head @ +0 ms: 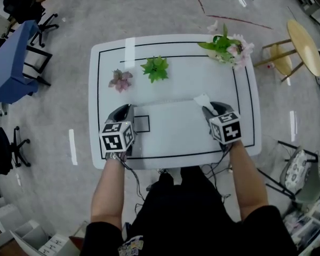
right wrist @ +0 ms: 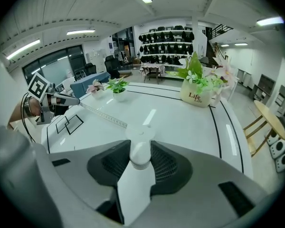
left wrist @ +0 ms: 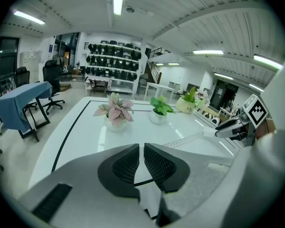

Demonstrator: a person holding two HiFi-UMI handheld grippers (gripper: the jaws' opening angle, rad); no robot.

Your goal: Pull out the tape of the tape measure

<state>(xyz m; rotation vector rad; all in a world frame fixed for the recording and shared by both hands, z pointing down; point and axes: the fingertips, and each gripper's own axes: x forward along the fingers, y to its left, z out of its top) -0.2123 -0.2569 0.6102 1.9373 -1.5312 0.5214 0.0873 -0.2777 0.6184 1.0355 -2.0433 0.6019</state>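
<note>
- Your right gripper is closed to a middling width on the white case. The pads bear on its two sides, so the body stays anchored while the tape is drawn.
- Your left gripper is narrowed almost to nothing. The tape runs right up to its tips, so I judge that it pinches the tape's free end. A thin strip needs that tight a pinch so it does not slip back into the case.
- Both grippers slant down over the near half of the table, the left at about 7 o'clock and the right at about 4 o'clock in the head view. I judge that this keeps the strip low and flat, clear of the plants at 11 to 1 o'clock.
- The tape measure sits at the right gripper's tips. The pulled-out length spans the gap between your two hands.
- The tape's long axis lies crosswise in front of you. It runs from the pinched end at 9 o'clock to the case at roughly 2 to 3 o'clock, rising a little toward the far right.
- The case's mouth faces 9 o'clock, toward the left gripper.
- I cannot tell whether the strip touches the table or hangs just over it.
</note>
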